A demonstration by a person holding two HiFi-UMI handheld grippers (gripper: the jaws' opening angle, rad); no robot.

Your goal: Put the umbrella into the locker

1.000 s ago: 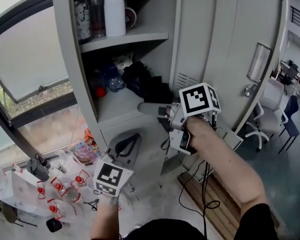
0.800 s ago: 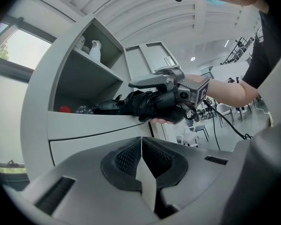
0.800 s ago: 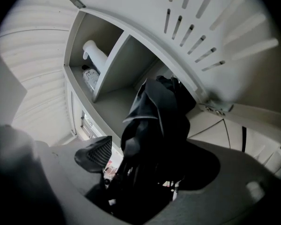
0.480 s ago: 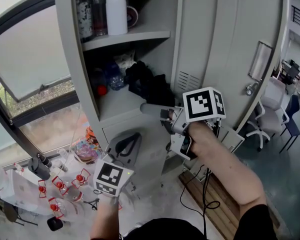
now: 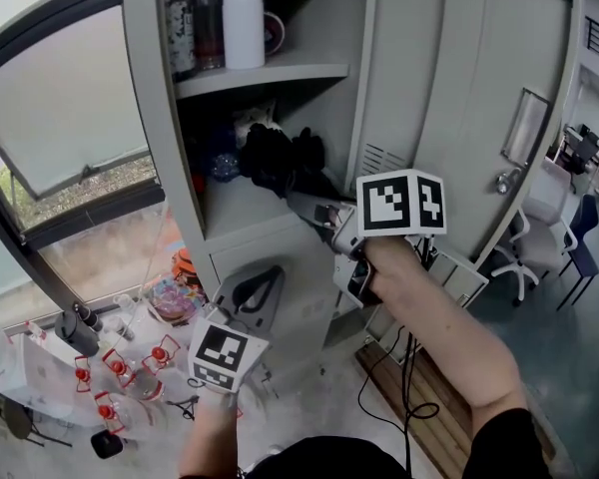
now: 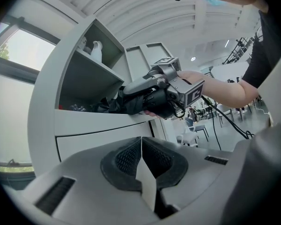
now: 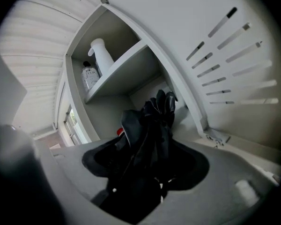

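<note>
The black folded umbrella lies on the grey locker's middle shelf, its cloth bunched toward the back. My right gripper reaches in from the right at the shelf's front edge. Its jaws have just been closing and the pads now press on the umbrella, which fills the gap of the right gripper. The left gripper view shows the same grip on the umbrella from below. My left gripper hangs lower, in front of the locker's closed lower compartment, with its pads of the left gripper pressed together on nothing.
A white bottle, dark bottles and a mug stand on the upper shelf. Small red and blue things lie at the middle shelf's back left. The open locker door stands at the right. Red-capped items, cables and office chairs sit on the floor.
The umbrella has been pushed deeper onto the middle shelf and its cloth is bunched further back. The right gripper has rolled a little. The left gripper has stayed where it was.
</note>
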